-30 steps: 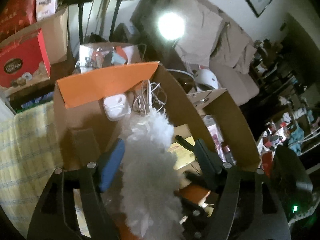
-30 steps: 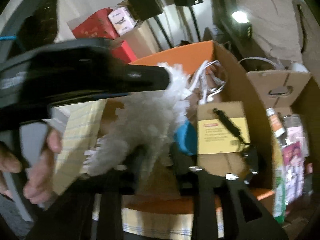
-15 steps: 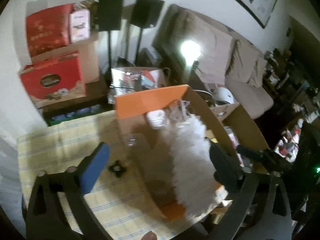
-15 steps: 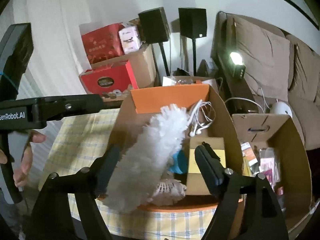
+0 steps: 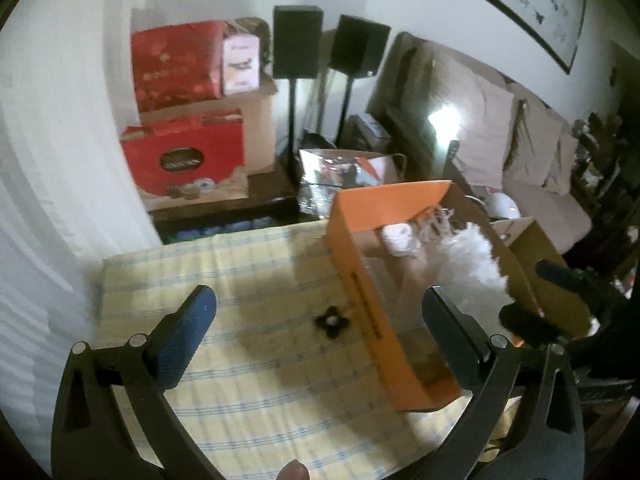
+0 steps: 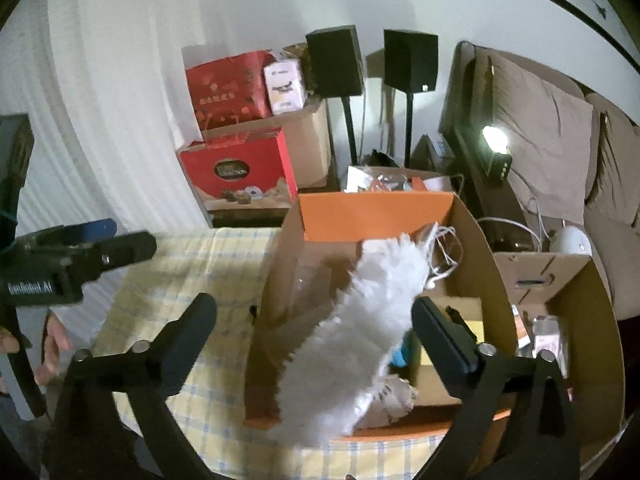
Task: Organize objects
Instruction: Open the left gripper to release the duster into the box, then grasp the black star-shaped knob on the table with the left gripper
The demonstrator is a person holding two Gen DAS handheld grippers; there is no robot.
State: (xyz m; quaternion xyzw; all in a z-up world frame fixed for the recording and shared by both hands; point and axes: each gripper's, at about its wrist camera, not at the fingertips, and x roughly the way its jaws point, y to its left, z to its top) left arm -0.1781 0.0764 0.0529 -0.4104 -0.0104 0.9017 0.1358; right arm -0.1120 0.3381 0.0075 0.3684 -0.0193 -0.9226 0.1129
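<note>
A white fluffy duster point(image 6: 360, 336) lies slanted in the orange cardboard box point(image 6: 376, 216), its lower end over the front rim. My right gripper point(image 6: 315, 305) hangs above the box's front with its jaws opening. The duster shows between them, untouched. My left gripper point(image 5: 318, 300) stands open over the yellow checked tablecloth point(image 5: 240, 360), left of the box point(image 5: 360, 280), with nothing between its fingers. A small black flower-shaped object point(image 5: 332, 321) lies on the cloth below it. The box also holds white cables point(image 6: 440, 252), a white case point(image 5: 400, 236) and a yellow packet point(image 6: 472, 320).
A second cardboard box point(image 6: 560, 276) with packets stands right of the orange one. Red gift boxes point(image 5: 184, 156) and two black speakers on stands point(image 5: 298, 44) line the back wall. A sofa point(image 5: 532, 140) and a bright lamp point(image 6: 494, 136) are at the right.
Both grippers have opened and drawn back from the duster, which now lies in the box. The left gripper has swung left over the tablecloth; the right one has risen.
</note>
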